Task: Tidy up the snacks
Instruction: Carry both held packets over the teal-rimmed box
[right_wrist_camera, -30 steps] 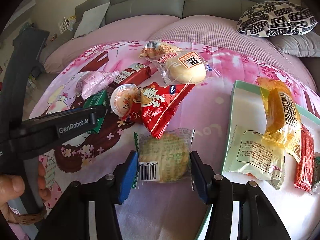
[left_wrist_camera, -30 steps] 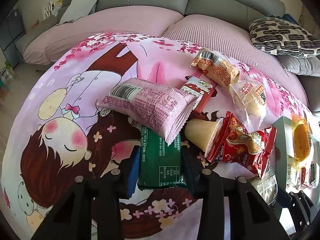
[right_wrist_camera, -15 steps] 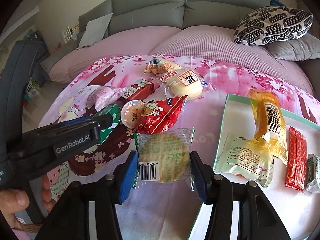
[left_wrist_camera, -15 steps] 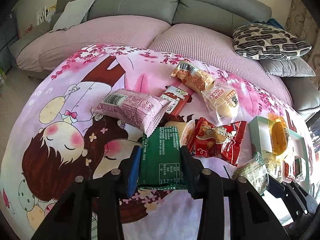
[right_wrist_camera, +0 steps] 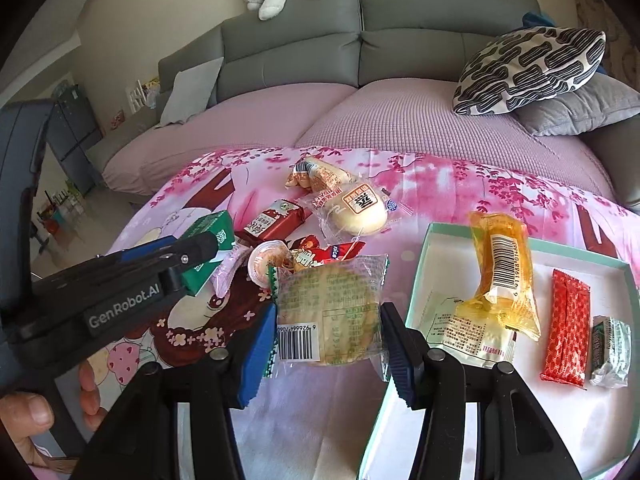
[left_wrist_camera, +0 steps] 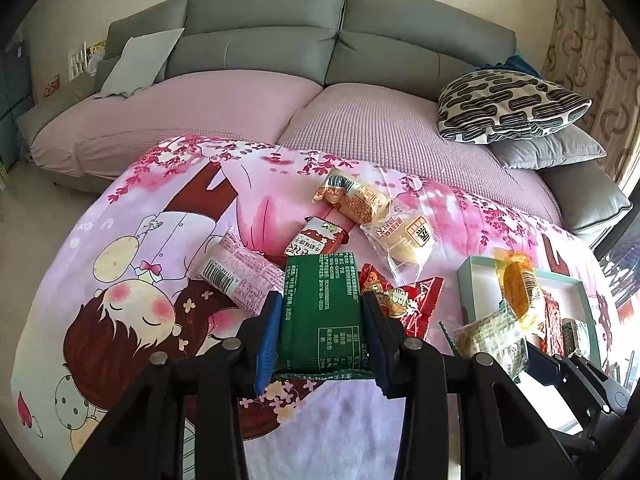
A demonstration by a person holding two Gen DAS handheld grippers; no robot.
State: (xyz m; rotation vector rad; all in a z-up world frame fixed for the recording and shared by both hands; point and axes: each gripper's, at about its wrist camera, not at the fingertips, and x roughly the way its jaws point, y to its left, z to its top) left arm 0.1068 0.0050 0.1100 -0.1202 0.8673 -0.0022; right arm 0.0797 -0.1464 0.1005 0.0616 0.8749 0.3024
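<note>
The tray (right_wrist_camera: pixel 416 280) served as landmark. Farthest left of it, the left gripper (left_wrist_camera: pixel 322 312) had its jaws closed on the green packet (left_wrist_camera: pixel 322 320), held clear above the pink cartoon cloth (left_wrist_camera: pixel 120 280). Between that gripper and the tray lay the loose pile: a pink packet (left_wrist_camera: pixel 236 276), a dark red packet (right_wrist_camera: pixel 272 224), a jelly cup (right_wrist_camera: pixel 268 258), a red snack bag (left_wrist_camera: pixel 404 300), and further back a round bun (right_wrist_camera: pixel 360 208) and an orange-printed roll (right_wrist_camera: pixel 320 176). Just beside the tray's left wall, the right gripper (right_wrist_camera: pixel 328 328) had its jaws shut on the clear-wrapped round cake (right_wrist_camera: pixel 328 312), lifted off the cloth. Inside the tray lay a white sachet (right_wrist_camera: pixel 468 328), a yellow packet (right_wrist_camera: pixel 500 272), a red bar (right_wrist_camera: pixel 568 328) and a small green sweet (right_wrist_camera: pixel 610 352).

The step in hand looked like carrying both picked snacks to the tray. Next, the right gripper would likely need to swing rightward over the tray's bare near floor and open; the left should wait until the tray was free.
</note>
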